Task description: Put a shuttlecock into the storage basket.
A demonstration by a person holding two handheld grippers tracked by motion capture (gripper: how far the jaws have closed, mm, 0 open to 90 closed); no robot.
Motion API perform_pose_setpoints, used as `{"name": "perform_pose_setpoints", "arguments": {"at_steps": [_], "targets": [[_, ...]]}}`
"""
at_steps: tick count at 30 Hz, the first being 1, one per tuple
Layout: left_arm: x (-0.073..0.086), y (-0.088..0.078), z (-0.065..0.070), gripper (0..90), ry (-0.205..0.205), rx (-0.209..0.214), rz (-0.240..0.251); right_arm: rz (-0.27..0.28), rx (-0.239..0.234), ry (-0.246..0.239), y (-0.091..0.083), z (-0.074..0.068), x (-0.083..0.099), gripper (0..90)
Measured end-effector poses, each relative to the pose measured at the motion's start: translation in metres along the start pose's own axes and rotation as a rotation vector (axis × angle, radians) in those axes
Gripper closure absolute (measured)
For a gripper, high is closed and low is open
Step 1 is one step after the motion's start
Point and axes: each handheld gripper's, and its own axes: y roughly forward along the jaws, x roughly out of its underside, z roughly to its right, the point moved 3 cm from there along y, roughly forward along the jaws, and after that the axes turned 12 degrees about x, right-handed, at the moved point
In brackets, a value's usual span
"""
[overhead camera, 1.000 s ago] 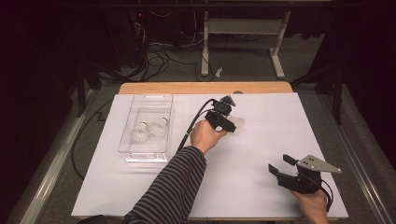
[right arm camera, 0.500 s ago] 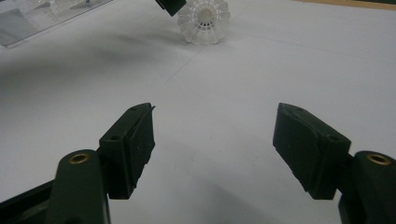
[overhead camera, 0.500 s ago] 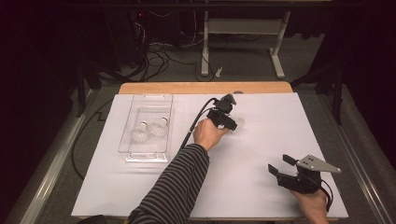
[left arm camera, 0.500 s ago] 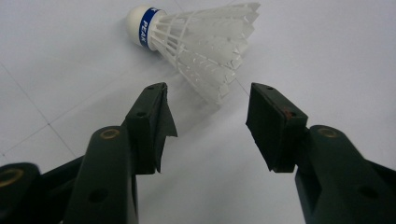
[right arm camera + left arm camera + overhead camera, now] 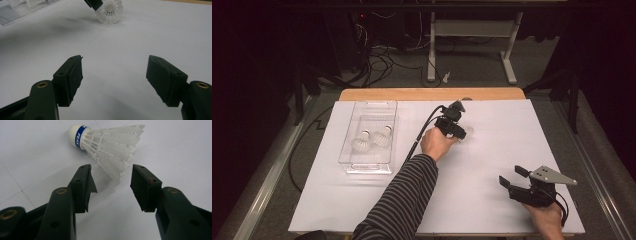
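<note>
A white plastic shuttlecock [image 5: 110, 145] with a blue-banded cork lies on its side on the white table cover [image 5: 482, 150]. My left gripper [image 5: 111, 180] points at its skirt. The jaws stand apart and have just been closing, with the skirt's rim just between the tips, and no pad presses on it. From above, the left gripper [image 5: 458, 129] sits right beside the shuttlecock [image 5: 469, 131]. My right gripper [image 5: 113, 67] rests open and holds nothing, low over the near right of the table [image 5: 512, 176]. It faces the shuttlecock [image 5: 110, 10] from afar.
A clear plastic tray [image 5: 367, 160] at the left holds two more shuttlecocks [image 5: 372, 139]. The left gripper's black cable [image 5: 422, 132] trails across the table beside the striped sleeve [image 5: 402, 200]. The wooden table edge [image 5: 432, 94] runs along the far side.
The left hand and its gripper have crept a little toward the shuttlecock. The right gripper has stayed where it was.
</note>
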Motion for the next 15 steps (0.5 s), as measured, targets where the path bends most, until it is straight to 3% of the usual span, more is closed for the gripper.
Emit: {"name": "perform_pose_setpoints", "arguments": {"at_steps": [15], "targets": [[0.0008, 0.0057, -0.0037, 58.9, -0.013, -0.006, 0.006, -0.002, -0.002, -0.003, 0.0003, 0.0001, 0.0002, 30.0]]}}
